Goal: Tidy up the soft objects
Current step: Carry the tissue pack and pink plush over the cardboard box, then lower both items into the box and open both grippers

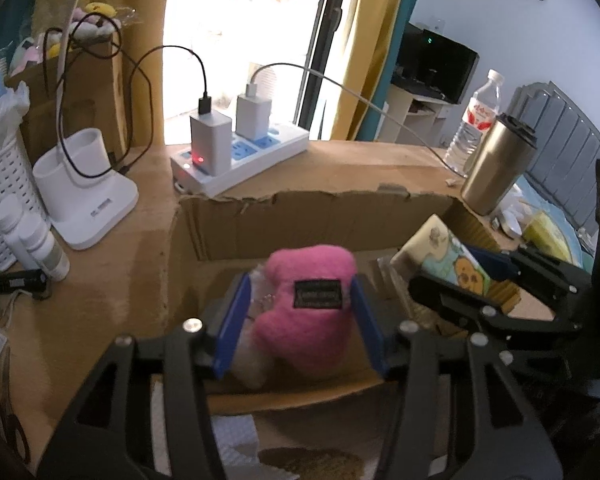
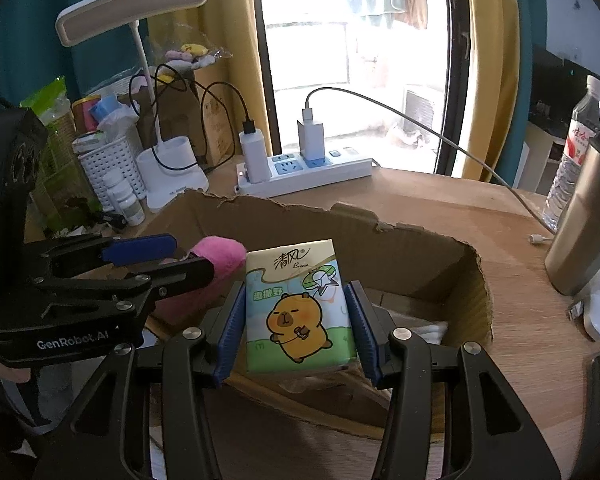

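Note:
A pink plush toy (image 1: 292, 332) with a black label lies inside the torn cardboard box (image 1: 300, 220), next to something white and fluffy. My left gripper (image 1: 299, 286) straddles the plush; its blue pads stand a little off the toy's sides, so it is open. In the right wrist view the same plush (image 2: 220, 256) shows behind the left gripper (image 2: 168, 256). My right gripper (image 2: 295, 286) is shut on a tissue pack (image 2: 296, 308) printed with a cartoon capybara, held upright over the box (image 2: 420, 256). The pack (image 1: 440, 256) sits just right of the plush.
Behind the box lies a white power strip (image 1: 240, 160) with chargers and trailing cables. A steel tumbler (image 1: 496, 164) and water bottle (image 1: 476, 120) stand at the right, a white lamp base (image 1: 88, 192), basket (image 1: 0, 192) and pill bottles (image 1: 40, 244) at the left.

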`<state>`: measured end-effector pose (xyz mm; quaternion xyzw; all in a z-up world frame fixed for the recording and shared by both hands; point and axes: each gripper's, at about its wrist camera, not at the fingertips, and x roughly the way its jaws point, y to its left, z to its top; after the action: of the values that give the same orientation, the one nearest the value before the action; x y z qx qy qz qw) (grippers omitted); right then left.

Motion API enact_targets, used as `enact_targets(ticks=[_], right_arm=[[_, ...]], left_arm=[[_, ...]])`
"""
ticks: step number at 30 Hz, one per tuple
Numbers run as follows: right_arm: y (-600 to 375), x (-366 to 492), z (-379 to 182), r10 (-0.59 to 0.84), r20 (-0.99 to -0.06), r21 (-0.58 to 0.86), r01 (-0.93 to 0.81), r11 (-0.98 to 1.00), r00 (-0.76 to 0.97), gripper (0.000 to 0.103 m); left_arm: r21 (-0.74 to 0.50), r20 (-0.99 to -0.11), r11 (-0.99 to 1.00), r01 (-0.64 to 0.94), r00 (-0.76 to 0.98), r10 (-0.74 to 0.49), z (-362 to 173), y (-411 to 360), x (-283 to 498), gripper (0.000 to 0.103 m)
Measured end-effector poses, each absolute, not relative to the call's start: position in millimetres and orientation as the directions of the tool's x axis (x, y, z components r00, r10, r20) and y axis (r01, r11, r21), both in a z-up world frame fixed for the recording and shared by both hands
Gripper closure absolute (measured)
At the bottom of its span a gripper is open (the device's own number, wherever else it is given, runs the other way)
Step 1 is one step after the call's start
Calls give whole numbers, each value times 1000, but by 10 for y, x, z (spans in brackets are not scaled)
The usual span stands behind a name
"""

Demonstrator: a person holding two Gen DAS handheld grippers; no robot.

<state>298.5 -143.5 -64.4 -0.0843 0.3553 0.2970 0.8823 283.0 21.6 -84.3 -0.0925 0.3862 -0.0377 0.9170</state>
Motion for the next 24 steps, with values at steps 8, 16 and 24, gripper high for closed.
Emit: enact_targets(ticks=[8, 16, 24], right_arm=[[-1468, 2927, -585, 455, -667, 53, -572, 819, 590, 40], [-1521, 2855, -467, 458, -644, 52, -563, 825, 613, 38], [-1575, 2706, -367, 453, -626, 38, -555, 831, 635, 38]], left_arm=[[-199, -686, 980, 1, 714, -141, -769, 219, 2745, 38], [-195, -666, 981, -1, 734, -132, -651, 222, 2633, 37], [-187, -644, 982, 3, 755, -124, -522, 197, 2480, 37]])
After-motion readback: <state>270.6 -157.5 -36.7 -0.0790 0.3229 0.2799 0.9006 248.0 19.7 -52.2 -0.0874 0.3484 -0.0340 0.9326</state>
